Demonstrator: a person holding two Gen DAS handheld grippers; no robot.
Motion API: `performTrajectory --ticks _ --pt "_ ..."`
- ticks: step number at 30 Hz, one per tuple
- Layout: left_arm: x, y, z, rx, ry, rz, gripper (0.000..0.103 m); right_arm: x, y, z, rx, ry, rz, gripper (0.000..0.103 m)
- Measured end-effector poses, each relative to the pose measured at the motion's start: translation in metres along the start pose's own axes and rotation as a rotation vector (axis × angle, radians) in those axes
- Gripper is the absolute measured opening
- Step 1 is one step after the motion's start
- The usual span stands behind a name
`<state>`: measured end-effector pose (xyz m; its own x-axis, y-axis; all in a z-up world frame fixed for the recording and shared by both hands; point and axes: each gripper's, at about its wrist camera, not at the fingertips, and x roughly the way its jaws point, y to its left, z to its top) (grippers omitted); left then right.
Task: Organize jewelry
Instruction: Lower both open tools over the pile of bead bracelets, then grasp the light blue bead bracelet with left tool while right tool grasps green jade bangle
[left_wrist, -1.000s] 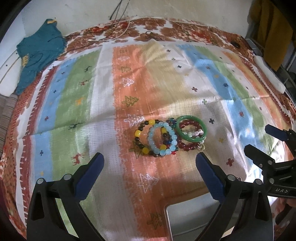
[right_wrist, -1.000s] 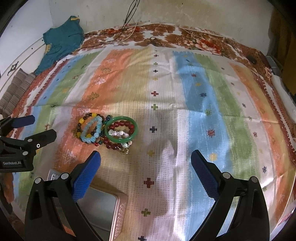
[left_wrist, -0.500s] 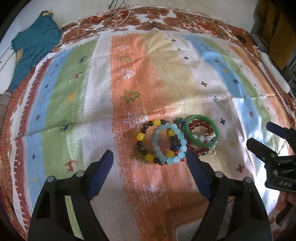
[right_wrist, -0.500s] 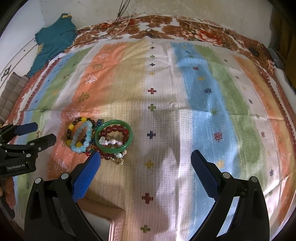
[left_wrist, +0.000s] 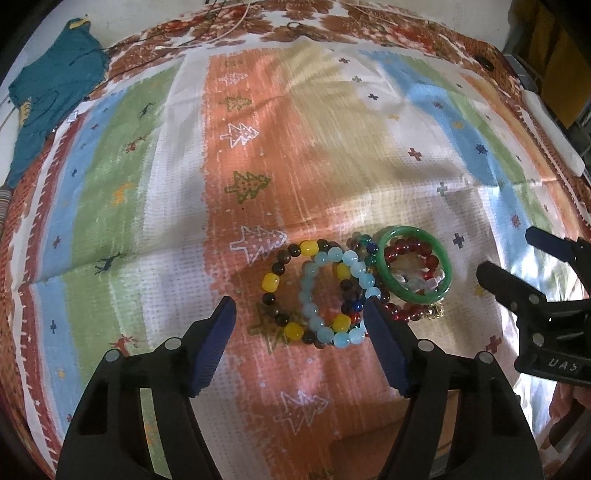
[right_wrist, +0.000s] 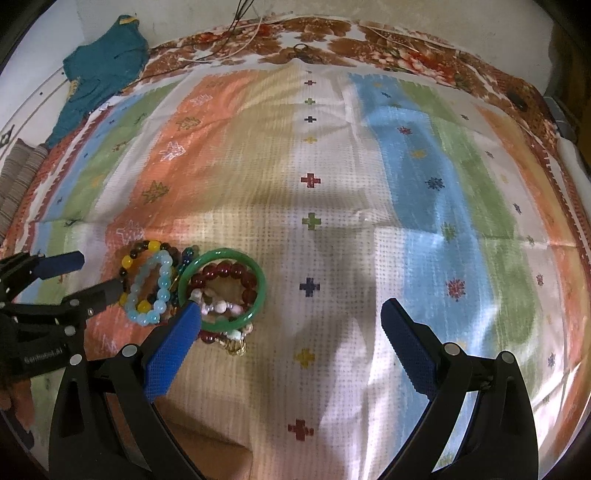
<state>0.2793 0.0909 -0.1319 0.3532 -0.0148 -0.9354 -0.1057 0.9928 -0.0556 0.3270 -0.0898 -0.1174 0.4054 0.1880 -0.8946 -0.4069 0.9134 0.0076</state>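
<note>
From the left wrist we see the whole pile of bracelets (left_wrist: 354, 291) lying together on the striped cloth (left_wrist: 155, 177), which looks spread over a bed. None of them has been separated or put away, so we judge the sorting has barely begun. The brown and yellow bracelet (left_wrist: 284, 291) and the pale blue bracelet (left_wrist: 340, 299) overlap each other, and the green bangle (left_wrist: 415, 264) rests on dark red beads just beside them. Our left gripper (left_wrist: 299, 314) hangs over the two overlapping bead bracelets, and its fingers (left_wrist: 218, 339) are apart and closing, with the beads between them but not pressed by the pads. We read this as the first pick under way (nothing is lifted yet). The right gripper (left_wrist: 517, 258) shows at the right edge, near the bangle.

From the right wrist we find the same cluster low on the left, with the green bangle (right_wrist: 221, 288) ringing the red beads and a small gold-coloured charm (right_wrist: 232, 345) at its near edge. Our right gripper (right_wrist: 291, 314) stands wide apart and holds nothing; its left pad (right_wrist: 177, 343) lies in front of the bangle's rim, though we cannot tell whether it touches. The left gripper (right_wrist: 81, 273) reaches in beside the bead bracelets. No box or tray shows clearly here, so every piece is left to place.
</note>
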Motion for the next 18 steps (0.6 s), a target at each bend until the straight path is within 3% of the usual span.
performTrajectory --ticks 3,5,12,18 --pt "0.006 -0.001 0.001 0.011 0.012 0.005 0.064 0.006 0.000 0.003 0.000 0.009 -0.002 0.098" --pt "0.009 -0.001 0.002 0.012 0.017 0.005 0.063 0.011 0.000 0.005 -0.001 0.021 -0.003 0.090" --pt "0.018 0.001 0.007 0.007 0.029 -0.003 0.057 0.024 -0.002 0.007 0.008 0.045 -0.002 0.089" --pt "0.025 0.002 0.010 0.003 0.045 -0.016 0.048 0.035 -0.001 0.010 0.004 0.066 0.007 0.079"
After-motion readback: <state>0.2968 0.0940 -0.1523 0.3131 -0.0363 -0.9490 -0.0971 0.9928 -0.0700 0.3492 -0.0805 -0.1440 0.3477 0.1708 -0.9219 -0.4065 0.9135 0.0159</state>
